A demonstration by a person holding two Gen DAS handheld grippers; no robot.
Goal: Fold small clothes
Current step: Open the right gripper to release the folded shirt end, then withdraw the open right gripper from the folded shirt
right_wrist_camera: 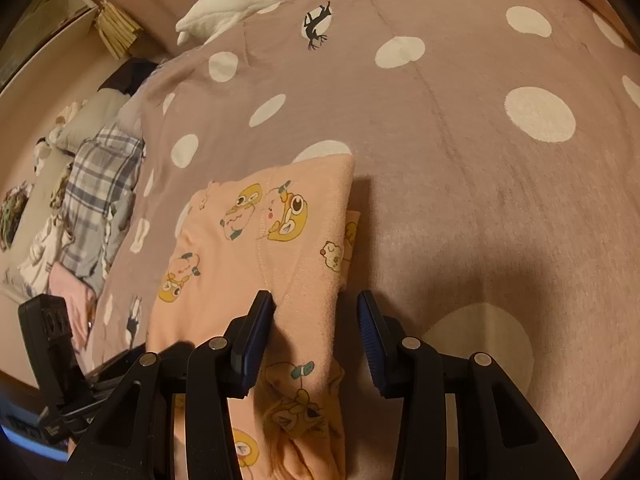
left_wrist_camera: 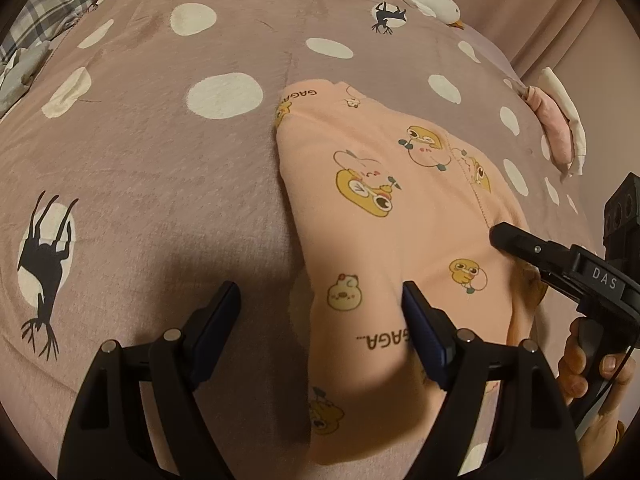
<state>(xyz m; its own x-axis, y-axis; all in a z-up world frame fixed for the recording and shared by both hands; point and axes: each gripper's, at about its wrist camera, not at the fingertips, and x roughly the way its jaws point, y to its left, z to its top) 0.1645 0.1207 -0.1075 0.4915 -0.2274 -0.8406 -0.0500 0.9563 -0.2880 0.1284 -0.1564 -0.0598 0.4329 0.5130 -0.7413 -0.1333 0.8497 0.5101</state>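
Looks like we're mid-fold: the peach pajama piece (left_wrist_camera: 400, 216) lies doubled on the dotted blanket (left_wrist_camera: 160, 168) at frame centre, left gripper (left_wrist_camera: 320, 300) and right gripper (right_wrist_camera: 316, 300) both open straddling its edges, so next we'd pinch and fold.

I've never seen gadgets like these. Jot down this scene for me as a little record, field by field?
Surface: mauve bedspread with white dots and black deer shapes
Garment: peach garment printed with cartoon ducks, lying folded on the bedspread
Left gripper: open, jaws straddling the garment's left edge
Right gripper: open, jaws straddling the garment's right edge
Holder: a person's hand grips the right gripper's handle
Nearby: folded pink and white clothes at the bed's edge
Also: white goose plush
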